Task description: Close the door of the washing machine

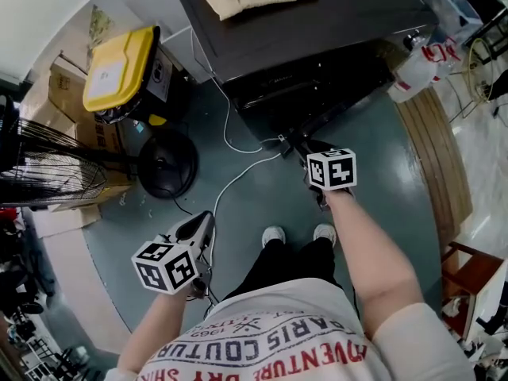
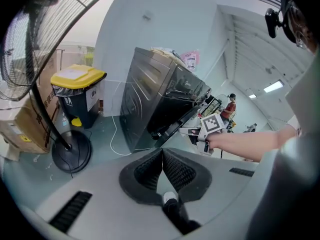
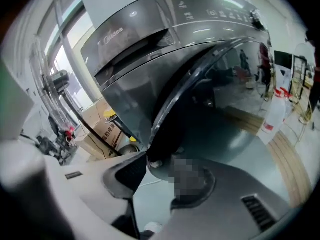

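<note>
Door (image 3: 210, 99) of the washing machine (image 1: 333, 30) stands part open, its rim pinched in the right claw (image 3: 160, 160). Left claw (image 2: 162, 153) hangs pressed together, empty. White cable (image 1: 238, 177) trails over the floor (image 1: 381, 173) under the door; fan base (image 1: 167, 163) and yellow-lidded bin (image 1: 119, 70) stand off left.

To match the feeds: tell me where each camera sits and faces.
Head view: on the person's head, steeply down at the washing machine; shirt, legs, forearms, left gripper, right gripper.
Left gripper view: on that gripper, toward the machine; own shut jaws, right forearm.
Right gripper view: on that gripper, facing the door, its edge between the jaws.
Shared: all three show the machine.
</note>
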`<state>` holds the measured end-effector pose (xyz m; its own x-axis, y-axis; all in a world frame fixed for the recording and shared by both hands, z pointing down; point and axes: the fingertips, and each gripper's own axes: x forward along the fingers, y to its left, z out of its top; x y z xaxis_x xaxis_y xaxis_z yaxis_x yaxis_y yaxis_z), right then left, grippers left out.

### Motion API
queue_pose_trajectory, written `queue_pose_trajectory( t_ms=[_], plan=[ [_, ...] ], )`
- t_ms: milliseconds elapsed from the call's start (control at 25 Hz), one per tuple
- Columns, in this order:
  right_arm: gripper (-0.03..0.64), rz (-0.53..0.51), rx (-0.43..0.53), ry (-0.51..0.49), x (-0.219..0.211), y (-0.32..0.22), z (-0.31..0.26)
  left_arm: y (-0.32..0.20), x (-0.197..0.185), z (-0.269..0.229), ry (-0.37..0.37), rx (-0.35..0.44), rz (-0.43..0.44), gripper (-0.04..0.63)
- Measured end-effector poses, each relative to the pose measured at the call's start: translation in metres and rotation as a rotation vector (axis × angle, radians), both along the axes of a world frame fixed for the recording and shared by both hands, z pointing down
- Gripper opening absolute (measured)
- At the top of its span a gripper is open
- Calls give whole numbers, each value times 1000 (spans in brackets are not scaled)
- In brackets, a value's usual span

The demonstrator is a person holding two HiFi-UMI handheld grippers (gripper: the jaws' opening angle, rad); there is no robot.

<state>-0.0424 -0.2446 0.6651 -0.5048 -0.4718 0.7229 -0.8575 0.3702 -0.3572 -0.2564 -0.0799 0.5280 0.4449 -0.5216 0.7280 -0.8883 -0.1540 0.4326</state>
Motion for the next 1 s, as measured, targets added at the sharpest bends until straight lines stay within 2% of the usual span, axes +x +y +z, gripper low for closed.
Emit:
queue_pose_trajectory(
  t_ms=[80,160,280,560,800,1000],
  plan=[
    [147,-82,40,77,-2,-4,0,-2,-1,0,0,-2,-9,28],
    [107,-167,97,162,-3,-11,-2,-4,-2,2,0,-6,-19,28],
    [90,-226,147,216,-4,-22,-3,-6,-4,6,-2,-14,-30,28],
    [41,-136,161,181,2,-43,-6,-9,-8,10,-7,-29,-51,28],
    [25,-103,190,197,3,-52,-8,-14,-7,14,-4,-30,-52,28],
    [21,13,192,131,1,-58,-9,-16,-4,19,0,-41,-43,28]
  ],
)
